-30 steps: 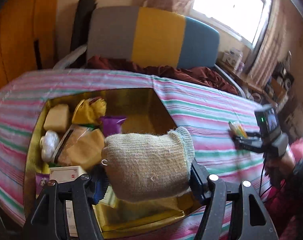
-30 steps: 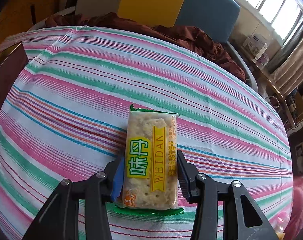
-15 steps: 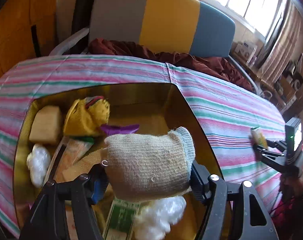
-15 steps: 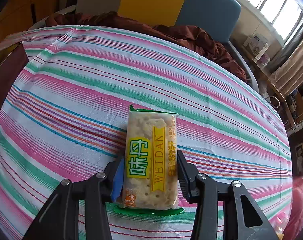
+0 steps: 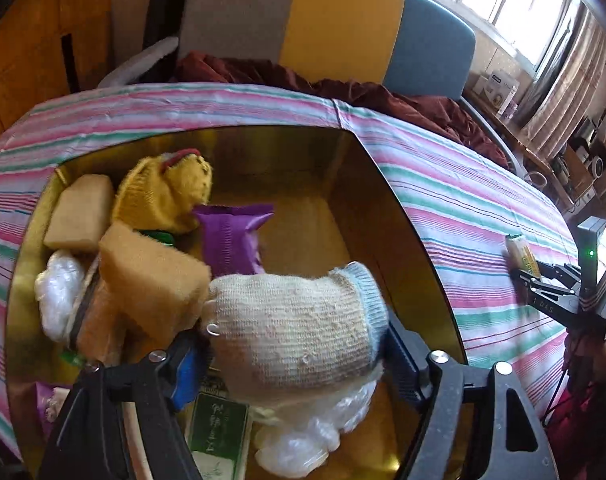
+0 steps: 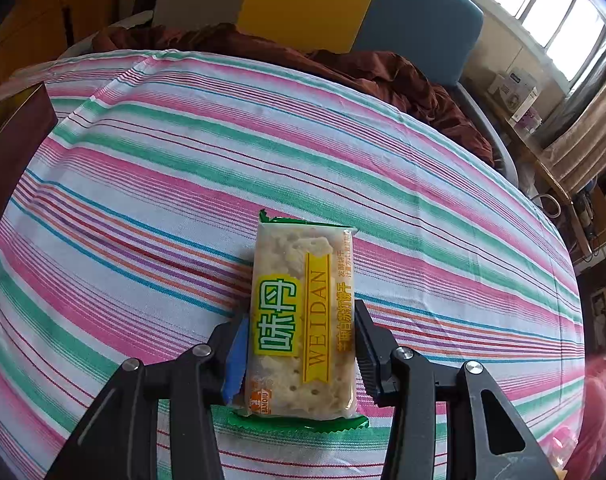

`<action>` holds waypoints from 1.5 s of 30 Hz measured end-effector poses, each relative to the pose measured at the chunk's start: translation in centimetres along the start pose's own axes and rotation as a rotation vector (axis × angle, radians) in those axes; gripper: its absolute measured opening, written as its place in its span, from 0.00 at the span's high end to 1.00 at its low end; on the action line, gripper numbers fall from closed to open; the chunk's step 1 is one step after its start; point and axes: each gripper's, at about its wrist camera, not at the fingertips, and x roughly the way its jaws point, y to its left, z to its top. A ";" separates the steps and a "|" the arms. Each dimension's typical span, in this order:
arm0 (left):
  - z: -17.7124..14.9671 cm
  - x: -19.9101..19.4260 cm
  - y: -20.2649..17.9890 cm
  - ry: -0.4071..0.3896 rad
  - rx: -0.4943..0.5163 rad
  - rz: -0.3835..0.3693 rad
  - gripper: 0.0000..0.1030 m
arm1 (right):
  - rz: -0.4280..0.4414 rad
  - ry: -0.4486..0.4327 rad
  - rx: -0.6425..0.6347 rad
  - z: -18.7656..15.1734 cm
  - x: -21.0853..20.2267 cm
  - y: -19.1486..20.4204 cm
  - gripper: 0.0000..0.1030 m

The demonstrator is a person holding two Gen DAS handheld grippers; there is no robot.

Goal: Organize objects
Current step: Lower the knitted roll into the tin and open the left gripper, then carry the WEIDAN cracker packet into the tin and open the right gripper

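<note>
Left gripper (image 5: 299, 356) opening around knitted glove (image 5: 295, 324), hiding box (image 5: 391, 208) contents below; right gripper (image 6: 299, 344) clamping cracker packet (image 6: 303, 316).

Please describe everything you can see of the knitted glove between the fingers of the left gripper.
The knitted glove is beige, coarse-looking yarn with a pale blue ribbed cuff at its right end. It is bunched into a lump lying sideways between the left gripper, whose jaws are opening. It sits inside the gold-lined box, over a crumpled clear plastic bag and beside a tan sponge.
</note>
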 end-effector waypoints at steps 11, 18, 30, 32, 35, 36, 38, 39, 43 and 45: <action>-0.2 -2.3 -0.7 -0.085 0.065 0.066 0.18 | -0.009 0.000 -0.004 -0.1 -0.2 0.3 0.54; -1.6 -7.2 -0.2 -0.218 0.032 0.157 0.18 | -0.021 -0.001 -0.010 0.0 -0.4 0.3 0.54; -4.5 -12.3 2.3 -0.312 -0.060 0.241 0.18 | 0.017 0.034 0.050 0.0 -1.3 0.7 0.54; -4.8 -12.4 2.7 -0.316 -0.067 0.250 0.18 | 0.055 0.021 0.064 0.1 -2.3 1.5 0.54; -5.2 -12.6 3.1 -0.322 -0.086 0.264 0.18 | 0.137 -0.028 0.078 0.4 -4.7 3.4 0.54; -5.3 -12.6 3.3 -0.323 -0.092 0.269 0.18 | 0.172 -0.043 0.081 0.6 -5.5 4.3 0.54; -5.5 -12.7 3.6 -0.326 -0.103 0.281 0.18 | 0.232 -0.085 0.065 1.1 -7.5 6.5 0.54; -5.6 -12.7 3.8 -0.327 -0.106 0.285 0.18 | 0.259 -0.111 0.052 1.3 -8.7 7.8 0.54; -5.9 -12.8 4.6 -0.323 -0.125 0.311 0.18 | 0.379 -0.186 0.010 2.4 -12.3 13.1 0.54; -6.0 -12.8 5.0 -0.319 -0.130 0.319 0.18 | 0.421 -0.210 -0.015 3.1 -13.3 15.8 0.54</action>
